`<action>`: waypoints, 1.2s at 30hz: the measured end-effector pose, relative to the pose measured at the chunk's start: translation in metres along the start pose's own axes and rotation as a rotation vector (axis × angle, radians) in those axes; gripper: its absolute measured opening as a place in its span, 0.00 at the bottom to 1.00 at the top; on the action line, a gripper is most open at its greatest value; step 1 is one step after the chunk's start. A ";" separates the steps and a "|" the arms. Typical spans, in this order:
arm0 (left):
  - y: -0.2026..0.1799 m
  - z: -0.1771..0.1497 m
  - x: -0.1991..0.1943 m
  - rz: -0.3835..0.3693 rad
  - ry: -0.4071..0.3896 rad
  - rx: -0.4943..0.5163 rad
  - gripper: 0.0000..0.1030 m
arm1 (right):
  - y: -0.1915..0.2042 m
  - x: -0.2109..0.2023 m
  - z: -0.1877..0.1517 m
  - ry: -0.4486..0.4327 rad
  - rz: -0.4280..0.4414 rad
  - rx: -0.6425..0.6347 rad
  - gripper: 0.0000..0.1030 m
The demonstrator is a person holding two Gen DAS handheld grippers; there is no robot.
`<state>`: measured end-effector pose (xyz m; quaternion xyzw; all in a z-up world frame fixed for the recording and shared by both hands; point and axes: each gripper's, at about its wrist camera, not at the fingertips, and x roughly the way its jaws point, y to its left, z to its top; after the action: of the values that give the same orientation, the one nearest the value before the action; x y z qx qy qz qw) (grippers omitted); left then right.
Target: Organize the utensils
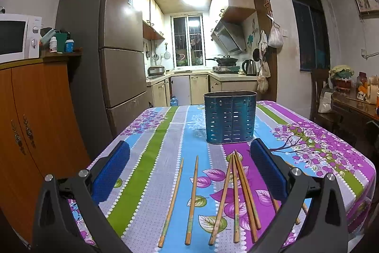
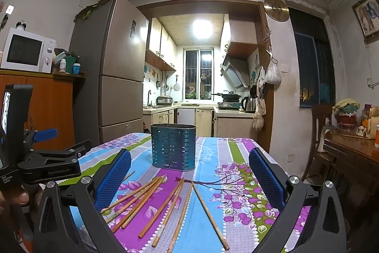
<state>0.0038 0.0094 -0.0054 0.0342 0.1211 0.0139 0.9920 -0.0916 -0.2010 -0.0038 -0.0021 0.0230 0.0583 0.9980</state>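
We hold both tools above the near edge of the table (image 1: 331, 158), each with its jaws spread wide and nothing between them: our left gripper (image 1: 189, 170) and our right gripper (image 2: 189, 178). The wooden chopsticks (image 1: 236, 200) lie loose on the flowered tablecloth (image 2: 239, 184) below us, some fanned in a bundle and others lying singly just beside it. Farther back, near the table's middle, the blue perforated utensil holder (image 1: 229, 117) stands upright, apart from the chopsticks. In the right wrist view, our left gripper shows at the left edge.
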 end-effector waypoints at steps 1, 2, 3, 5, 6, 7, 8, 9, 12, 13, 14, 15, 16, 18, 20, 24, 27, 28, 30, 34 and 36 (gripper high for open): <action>0.000 0.000 0.001 -0.002 0.002 -0.001 0.95 | 0.000 0.000 0.000 0.002 0.000 0.001 0.97; 0.000 0.000 0.001 -0.002 0.002 -0.001 0.95 | 0.000 0.000 0.000 0.002 0.002 0.001 0.97; 0.000 -0.001 0.002 -0.002 0.003 0.000 0.95 | 0.001 0.000 0.000 0.002 0.001 0.000 0.97; -0.001 -0.002 0.002 -0.002 0.004 0.002 0.95 | 0.001 0.001 0.000 0.003 0.000 -0.001 0.97; -0.001 -0.002 0.002 -0.003 0.003 0.002 0.95 | 0.000 0.000 0.000 0.002 0.002 0.001 0.97; 0.000 -0.001 0.002 -0.003 0.002 0.002 0.95 | 0.000 0.000 0.000 0.002 0.000 0.001 0.97; 0.000 -0.001 0.002 -0.003 0.003 0.003 0.95 | 0.001 0.001 0.000 0.002 0.000 0.000 0.97; 0.000 -0.001 0.002 -0.003 0.002 0.003 0.95 | 0.000 0.001 0.000 0.003 0.001 0.001 0.97; -0.001 -0.001 0.002 -0.002 0.003 0.003 0.95 | 0.000 0.000 0.000 0.002 0.002 0.001 0.97; -0.001 -0.001 0.002 -0.002 0.003 0.004 0.95 | 0.000 0.001 0.000 0.003 0.002 0.001 0.97; -0.001 -0.001 0.001 -0.001 0.002 0.003 0.95 | 0.000 0.001 0.000 0.003 0.003 0.001 0.97; -0.001 -0.001 0.002 -0.001 0.002 0.003 0.95 | 0.000 0.001 0.001 0.003 0.001 0.001 0.97; -0.001 -0.002 0.002 -0.001 0.002 0.004 0.95 | 0.000 0.001 0.001 0.003 0.001 0.001 0.97; -0.001 -0.003 0.003 -0.001 0.002 0.006 0.95 | 0.000 0.001 0.001 0.002 0.001 0.001 0.97; 0.000 -0.005 0.003 -0.001 0.002 0.008 0.95 | 0.000 0.001 0.001 0.002 -0.001 0.002 0.97; -0.001 -0.002 0.004 -0.002 0.005 0.007 0.95 | -0.001 0.005 0.000 0.005 -0.006 0.003 0.97; -0.003 -0.002 0.005 -0.002 0.005 0.013 0.95 | -0.002 0.006 0.000 0.005 -0.005 0.003 0.97; -0.003 -0.002 0.005 -0.002 0.005 0.012 0.95 | -0.001 0.006 0.000 0.005 -0.006 0.003 0.97; -0.002 -0.003 0.006 -0.003 0.005 0.013 0.95 | -0.001 0.006 0.000 0.006 -0.005 0.003 0.97; 0.001 -0.006 0.007 -0.003 0.008 0.016 0.95 | -0.001 0.006 -0.001 0.009 0.000 -0.004 0.97; 0.003 -0.008 0.008 -0.003 0.010 0.018 0.95 | 0.000 0.006 -0.002 0.014 0.006 -0.007 0.97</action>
<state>0.0099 0.0134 -0.0147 0.0428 0.1263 0.0116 0.9910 -0.0855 -0.2001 -0.0059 -0.0059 0.0296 0.0613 0.9977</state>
